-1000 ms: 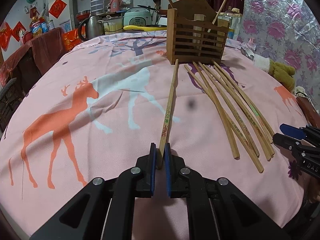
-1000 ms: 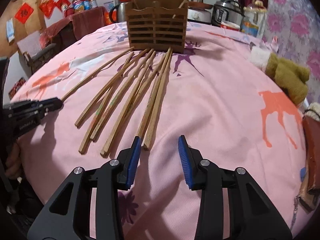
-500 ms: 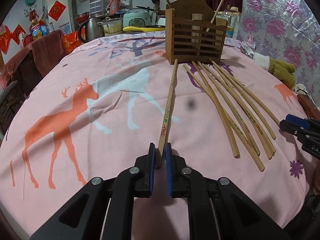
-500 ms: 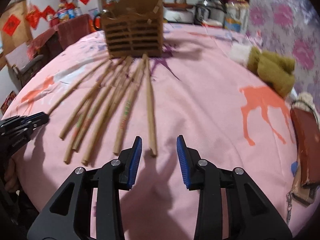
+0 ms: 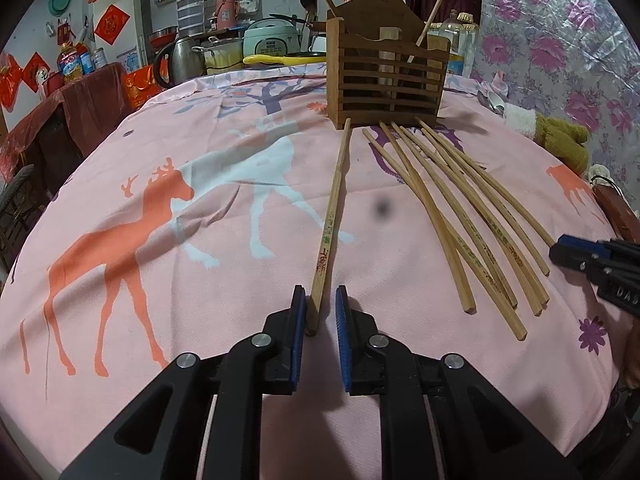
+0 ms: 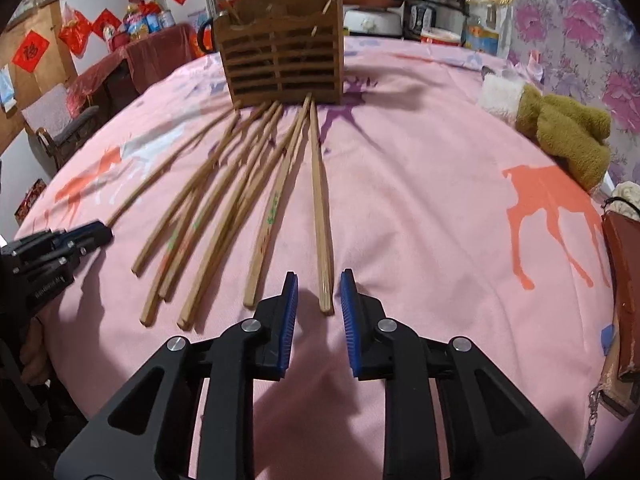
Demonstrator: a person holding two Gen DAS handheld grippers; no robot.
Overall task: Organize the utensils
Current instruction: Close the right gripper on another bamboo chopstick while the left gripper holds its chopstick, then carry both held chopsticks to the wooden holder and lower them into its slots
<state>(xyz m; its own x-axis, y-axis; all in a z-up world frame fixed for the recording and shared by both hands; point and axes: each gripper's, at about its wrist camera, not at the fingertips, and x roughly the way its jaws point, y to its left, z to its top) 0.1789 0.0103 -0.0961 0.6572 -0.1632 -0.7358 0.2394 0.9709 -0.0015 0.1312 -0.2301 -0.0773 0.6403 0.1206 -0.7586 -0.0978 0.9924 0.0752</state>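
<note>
From the left wrist camera, the left hand-held gripper [image 5: 321, 312] sits low over the pink cloth on the counter [image 5: 140, 160]. Its jaws are narrow and are opening a little. One lone chopstick [image 5: 332, 224] has its near end between them. It rests against the left blue pad, and there is a gap on the other side, so it is not pinched. The chopstick points away to the wooden holder [image 5: 386, 80] at the far end of the counter. A fan of loose chopsticks [image 5: 460, 216] lies to the right. The right hand-held gripper [image 5: 592, 256] pokes in near the ends of that fan.

From the right wrist camera, the right hand-held gripper [image 6: 319, 312] is closing. Its jaws have a small gap. The end of the rightmost chopstick [image 6: 320, 208] lies between them, nearer the right pad, but the pads do not press on it yet. The next chopstick [image 6: 268, 224] ends just beside the left jaw. The rest of the fan spreads to the left. The wooden holder [image 6: 280, 64] already has a few sticks standing in it. It is hard to tell if the stick's end is flat on the cloth, because the jaws' shadow falls there.

What could go wrong? The left chopstick is loose, so a lift now might leave it behind. On the right, only the very end of the chopstick is between the jaws, so it could slip out or swing down. The closing jaw could also bump the neighbor stick and roll it.
</note>
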